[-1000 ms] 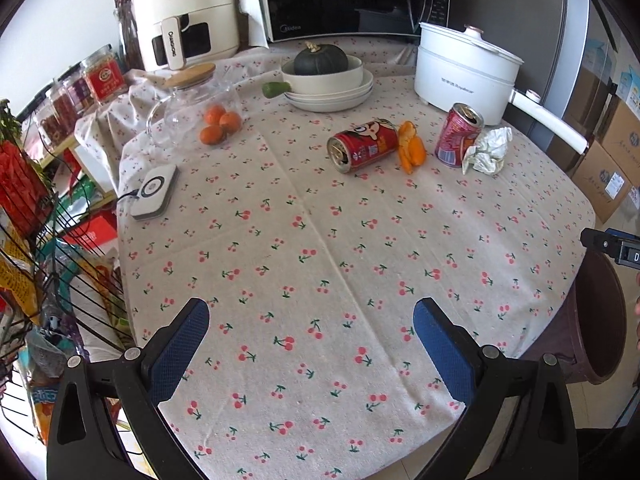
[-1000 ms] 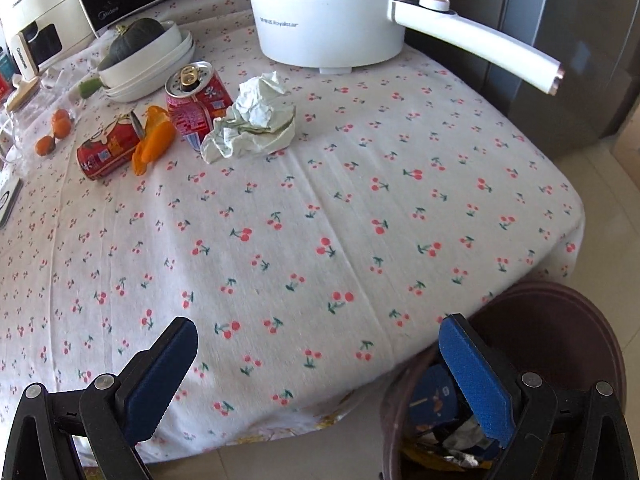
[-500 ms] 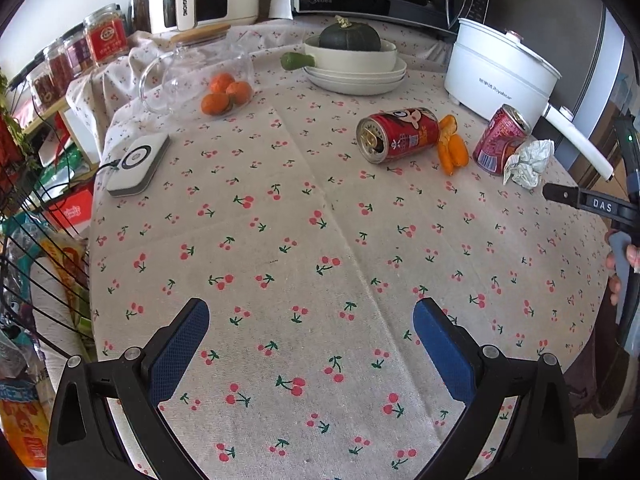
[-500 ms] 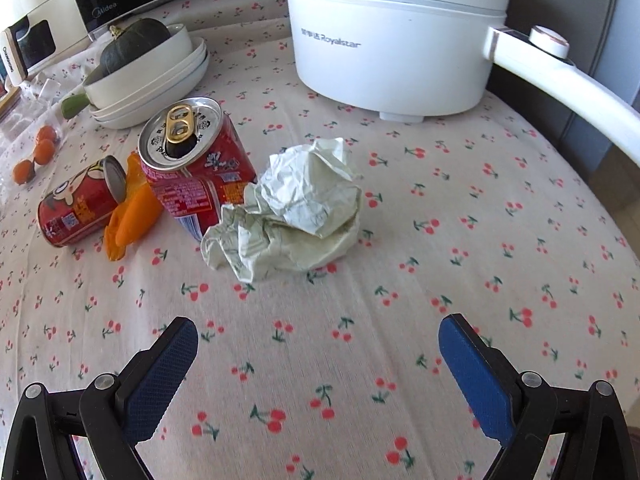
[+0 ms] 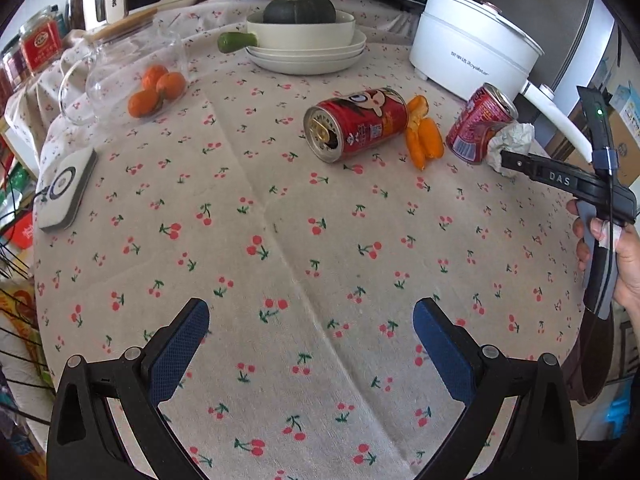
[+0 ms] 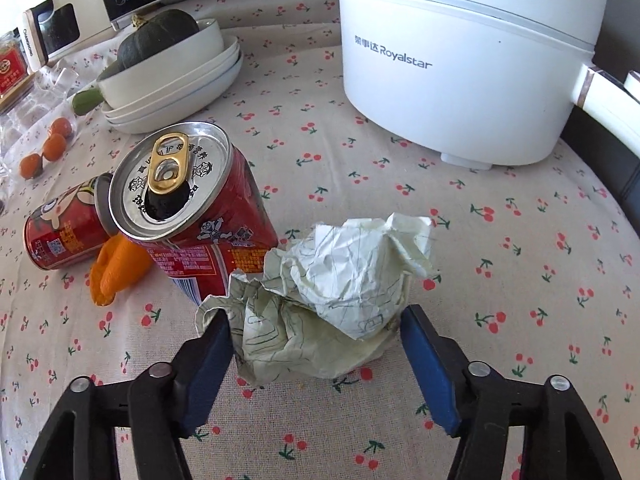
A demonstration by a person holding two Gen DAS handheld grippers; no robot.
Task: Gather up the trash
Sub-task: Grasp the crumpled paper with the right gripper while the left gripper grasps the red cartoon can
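Straddling crumpled paper (image 6: pixel 340 300), right gripper (image 6: pixel 316 344) faces Royalstar pot (image 6: pixel 460 60).

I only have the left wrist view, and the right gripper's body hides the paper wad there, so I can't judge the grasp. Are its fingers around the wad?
Observer: Yes. In the right wrist view the right gripper is open, with one blue pad on each side of the crumpled paper.
Operator: Is the standing can beside it opened?
Observer: Yes. The standing can has its gold tab lifted and its mouth open.
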